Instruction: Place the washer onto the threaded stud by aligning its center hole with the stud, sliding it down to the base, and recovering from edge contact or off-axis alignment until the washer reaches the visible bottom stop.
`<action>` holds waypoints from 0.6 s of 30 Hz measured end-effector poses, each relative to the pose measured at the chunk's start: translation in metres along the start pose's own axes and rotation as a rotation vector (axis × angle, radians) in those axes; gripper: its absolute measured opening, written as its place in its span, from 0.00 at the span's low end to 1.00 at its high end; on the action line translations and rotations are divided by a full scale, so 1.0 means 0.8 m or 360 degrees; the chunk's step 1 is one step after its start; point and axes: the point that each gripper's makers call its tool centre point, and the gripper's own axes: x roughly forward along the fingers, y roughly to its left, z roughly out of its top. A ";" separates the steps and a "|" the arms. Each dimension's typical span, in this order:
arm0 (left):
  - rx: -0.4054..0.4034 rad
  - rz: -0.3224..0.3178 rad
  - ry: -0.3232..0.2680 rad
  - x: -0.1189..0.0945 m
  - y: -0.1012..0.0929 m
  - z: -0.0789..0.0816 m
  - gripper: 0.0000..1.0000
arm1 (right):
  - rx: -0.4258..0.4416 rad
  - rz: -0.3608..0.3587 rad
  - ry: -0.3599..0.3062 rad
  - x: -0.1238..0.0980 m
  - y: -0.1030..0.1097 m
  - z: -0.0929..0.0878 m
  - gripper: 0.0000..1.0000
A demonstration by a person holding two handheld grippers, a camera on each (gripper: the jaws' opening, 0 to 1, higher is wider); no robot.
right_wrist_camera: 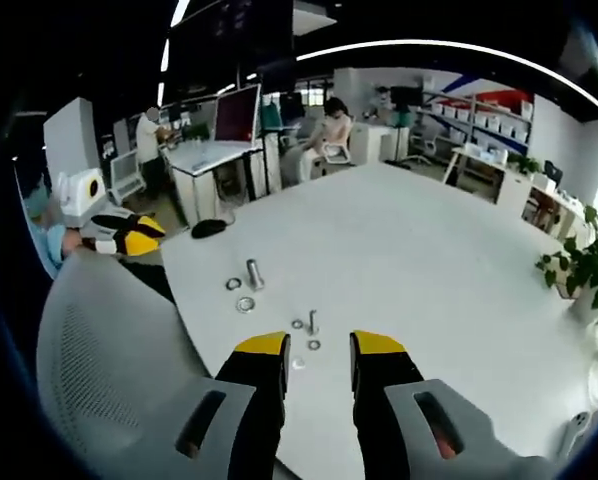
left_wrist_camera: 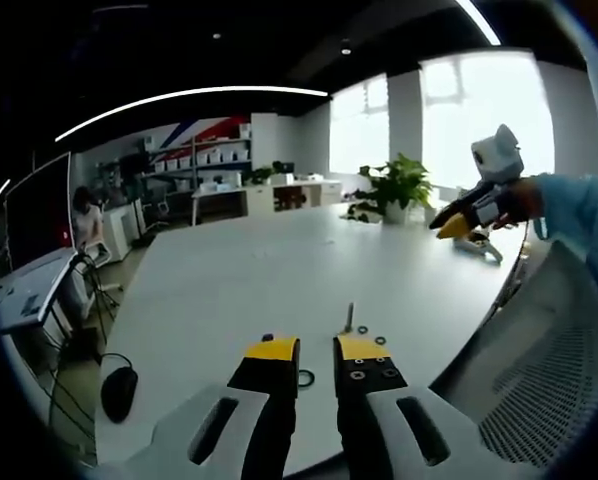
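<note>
Here, in the left gripper view: left gripper point(left_wrist_camera: 317, 352) low over the white surface point(left_wrist_camera: 239, 280), fingers parted, nothing between them; a dark ring point(left_wrist_camera: 306, 377) on the surface between the tips; threaded stud point(left_wrist_camera: 349, 318) upright just beyond the right finger, small washers point(left_wrist_camera: 380, 341) lying around its base; right gripper point(left_wrist_camera: 457, 224) off at the far edge, fingers' state impossible to tell. In the right gripper view: left gripper point(right_wrist_camera: 137, 238) at the near-left edge; upright bolt point(right_wrist_camera: 253, 274) with two rings point(right_wrist_camera: 245, 304) beside it; stud point(right_wrist_camera: 313, 322) flanked by washers point(right_wrist_camera: 314, 345); right gripper point(right_wrist_camera: 319, 352) just short of these, fingers apart and empty.
</note>
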 end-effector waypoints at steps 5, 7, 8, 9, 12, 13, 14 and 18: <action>-0.0014 -0.0020 0.0034 0.000 -0.003 -0.004 0.05 | -0.0054 0.0043 0.0038 0.010 0.004 0.001 0.26; -0.0011 -0.0015 0.0028 0.000 -0.003 -0.003 0.06 | -0.0074 0.0068 0.0058 0.016 0.006 0.000 0.26; -0.0010 -0.0015 0.0025 0.000 -0.003 -0.003 0.07 | -0.0089 0.0077 0.0067 0.018 0.007 0.000 0.26; -0.0009 -0.0014 0.0027 0.000 -0.002 -0.003 0.07 | -0.0105 0.0090 0.0078 0.021 0.008 -0.001 0.26; -0.0010 -0.0012 0.0031 0.000 -0.002 -0.004 0.07 | -0.0138 0.0126 0.0116 0.027 0.009 -0.001 0.26; -0.0011 -0.0011 0.0030 -0.001 -0.002 -0.004 0.07 | -0.0149 0.0142 0.0131 0.031 0.010 -0.002 0.26; -0.0011 -0.0011 0.0030 -0.001 -0.002 -0.004 0.07 | -0.0154 0.0154 0.0139 0.033 0.011 -0.002 0.26; -0.0013 -0.0013 0.0033 -0.001 -0.001 -0.004 0.07 | -0.0184 0.0218 0.0171 0.043 0.019 -0.001 0.26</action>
